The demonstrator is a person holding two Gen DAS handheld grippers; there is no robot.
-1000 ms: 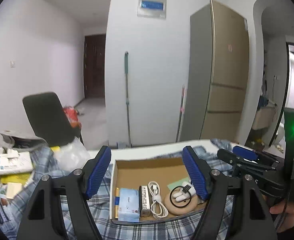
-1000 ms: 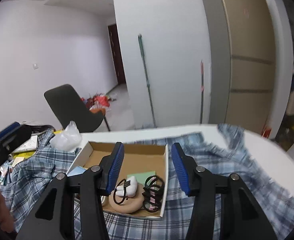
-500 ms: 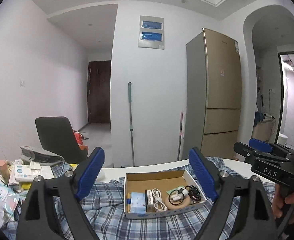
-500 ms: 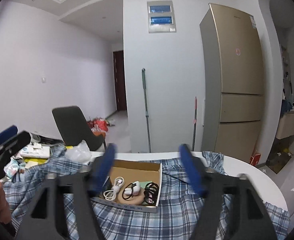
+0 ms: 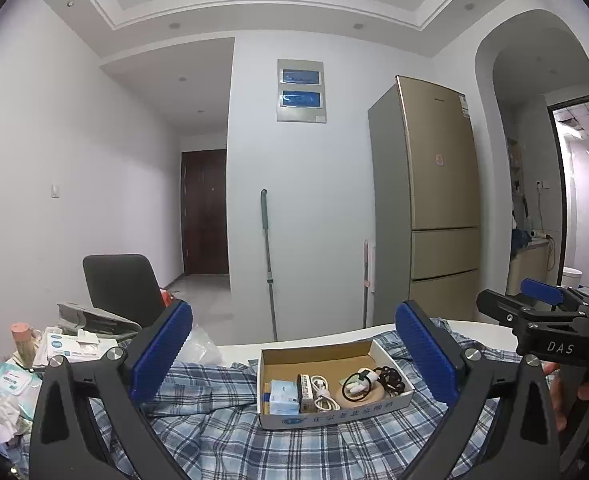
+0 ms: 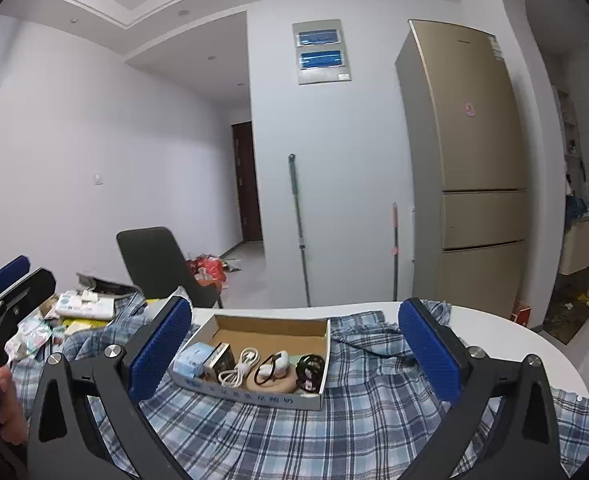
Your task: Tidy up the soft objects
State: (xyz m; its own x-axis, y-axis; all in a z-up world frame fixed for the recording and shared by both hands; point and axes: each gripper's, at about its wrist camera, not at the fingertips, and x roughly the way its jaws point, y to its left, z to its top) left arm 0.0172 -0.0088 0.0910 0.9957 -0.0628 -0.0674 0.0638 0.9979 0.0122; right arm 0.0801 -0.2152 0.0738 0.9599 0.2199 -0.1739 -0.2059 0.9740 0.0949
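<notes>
left tongs (image 5: 294, 354): jaws opening, nothing between | right tongs (image 6: 294, 350): jaws opening, nothing between | plaid shirt (image 6: 374, 412): spread over desk (image 6: 506, 332), beneath both tongs | cardboard box (image 6: 270, 324): on shirt, ahead of tongs | writing: "DAS" on right tongs

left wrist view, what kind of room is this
Most likely a lived-in flat's dining area beside a kitchen: a tall gold fridge stands against the wall, a green-handled mop leans nearby, and a blue plaid shirt covers a cluttered white round table.
</notes>
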